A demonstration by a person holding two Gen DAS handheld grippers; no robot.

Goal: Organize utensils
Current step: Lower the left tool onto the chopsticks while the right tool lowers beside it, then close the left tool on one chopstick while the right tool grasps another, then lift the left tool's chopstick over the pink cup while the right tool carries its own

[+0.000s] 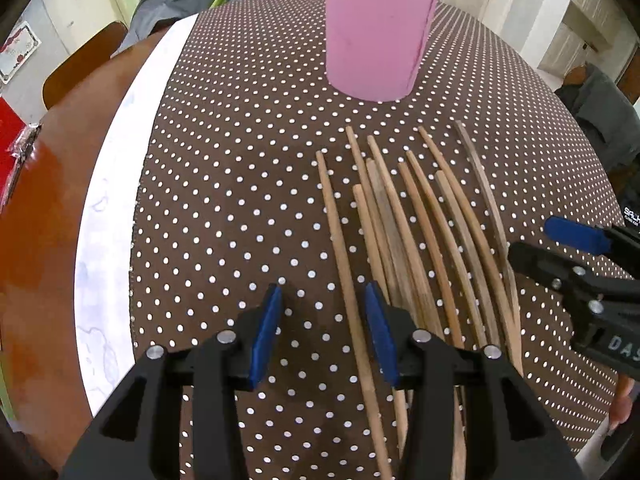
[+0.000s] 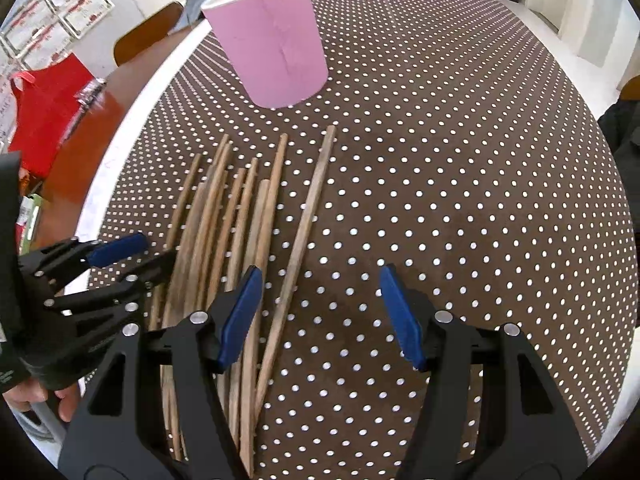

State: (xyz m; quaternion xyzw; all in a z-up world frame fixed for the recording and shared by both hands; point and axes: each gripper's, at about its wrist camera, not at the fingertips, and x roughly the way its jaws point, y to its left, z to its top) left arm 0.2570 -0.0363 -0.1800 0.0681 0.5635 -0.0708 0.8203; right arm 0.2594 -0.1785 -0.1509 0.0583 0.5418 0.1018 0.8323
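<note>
Chopsticks (image 1: pixel 416 240): wooden bundle lay fanned on the dotted cloth, tips aimed toward the pink cup, butt ends running under my two grippers; I counted roughly ten but could not be sure where they overlapped.
Leftmost stick (image 1: pixel 344 264): it lay a little apart from the rest of the fan and ran straight through the gap of my left gripper.
Left gripper (image 1: pixel 324 336): I had it tilted steeply down over the near ends; jaws stood apart, blue pads on either side of that one stick, neither pad pressing on it as far as I could see.
Right gripper (image 2: pixel 320 316): jaws stood wide apart, I held nothing; only bare cloth showed between the pads.
Rightmost stick (image 2: pixel 304 232): darker, flatter one, lying away from the bundle at a slant, passing just beside my right gripper's left pad (image 2: pixel 240 316); touching or not, I could not tell.
Pink cup (image 1: pixel 378 32): it stood upright on the cloth beyond the stick tips, well apart from them; its inside was out of my sight.
Tablecloth (image 1: pixel 224 168): brown with white dots, white border along its left edge, wooden table (image 1: pixel 44 240) showing beyond.
Red bag (image 2: pixel 44 112): it sat on the table off to the left.
Hand (image 2: pixel 36 396): in the right wrist view, fingers showed wrapped round the left gripper's handle.
</note>
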